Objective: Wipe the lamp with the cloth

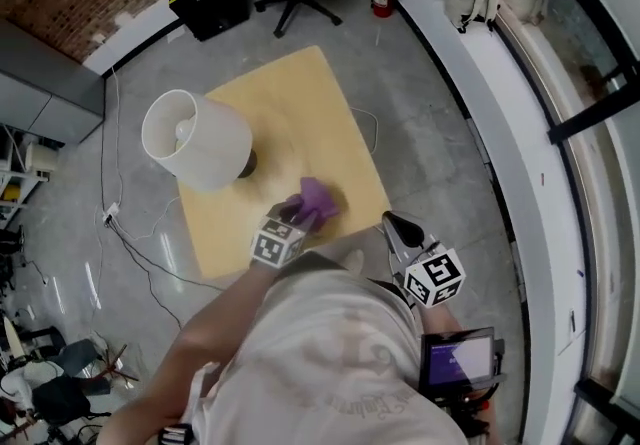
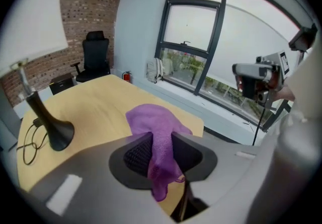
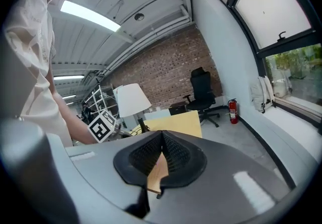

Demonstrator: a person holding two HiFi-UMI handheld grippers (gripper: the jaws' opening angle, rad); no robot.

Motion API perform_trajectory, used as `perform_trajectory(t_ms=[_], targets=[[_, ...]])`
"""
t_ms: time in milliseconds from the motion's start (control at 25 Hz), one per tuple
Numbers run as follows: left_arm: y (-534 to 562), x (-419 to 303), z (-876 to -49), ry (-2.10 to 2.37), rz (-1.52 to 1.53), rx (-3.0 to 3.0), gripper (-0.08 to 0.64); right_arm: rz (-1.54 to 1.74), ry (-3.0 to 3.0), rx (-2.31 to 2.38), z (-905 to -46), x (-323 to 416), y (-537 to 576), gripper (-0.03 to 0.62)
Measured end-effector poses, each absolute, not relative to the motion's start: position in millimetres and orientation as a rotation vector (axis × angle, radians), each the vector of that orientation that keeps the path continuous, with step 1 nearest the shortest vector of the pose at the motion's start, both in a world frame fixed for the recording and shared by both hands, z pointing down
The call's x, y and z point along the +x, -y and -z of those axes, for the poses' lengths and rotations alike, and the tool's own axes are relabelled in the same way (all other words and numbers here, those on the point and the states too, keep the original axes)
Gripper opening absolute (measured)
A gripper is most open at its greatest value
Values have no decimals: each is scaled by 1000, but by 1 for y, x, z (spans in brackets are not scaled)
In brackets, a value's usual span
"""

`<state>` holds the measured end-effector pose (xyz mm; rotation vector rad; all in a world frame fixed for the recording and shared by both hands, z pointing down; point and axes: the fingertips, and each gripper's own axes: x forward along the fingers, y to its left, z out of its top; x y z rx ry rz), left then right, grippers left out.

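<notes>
Left tongs [image 2: 160, 136] on cloth [image 2: 151, 117], lampshade [image 2: 30, 16] cropped

No wording can be read anywhere; the print on the person's shirt [image 1: 345, 373] is blurred.

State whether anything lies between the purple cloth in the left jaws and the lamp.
Nothing visible does: only bare yellow wooden tabletop separates the purple cloth from the black base of the white-shaded lamp.

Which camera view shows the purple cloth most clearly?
The left gripper view: the purple cloth fills the centre, pinched between the jaws of the left gripper, with the wooden table behind it. The head view shows the cloth small, partly behind that gripper. The right gripper view does not show it.
</notes>
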<state>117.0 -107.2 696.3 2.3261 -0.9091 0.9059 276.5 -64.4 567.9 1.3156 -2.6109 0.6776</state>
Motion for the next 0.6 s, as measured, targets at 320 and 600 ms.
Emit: perform_trajectory(t_ms=[320, 600], targets=[[82, 28, -636, 1198, -632, 2258, 109, -680, 2707, 1073, -572, 217, 88, 14], [71, -46, -567, 1351, -301, 2252, 103, -632, 2760, 864, -560, 148, 103, 12]])
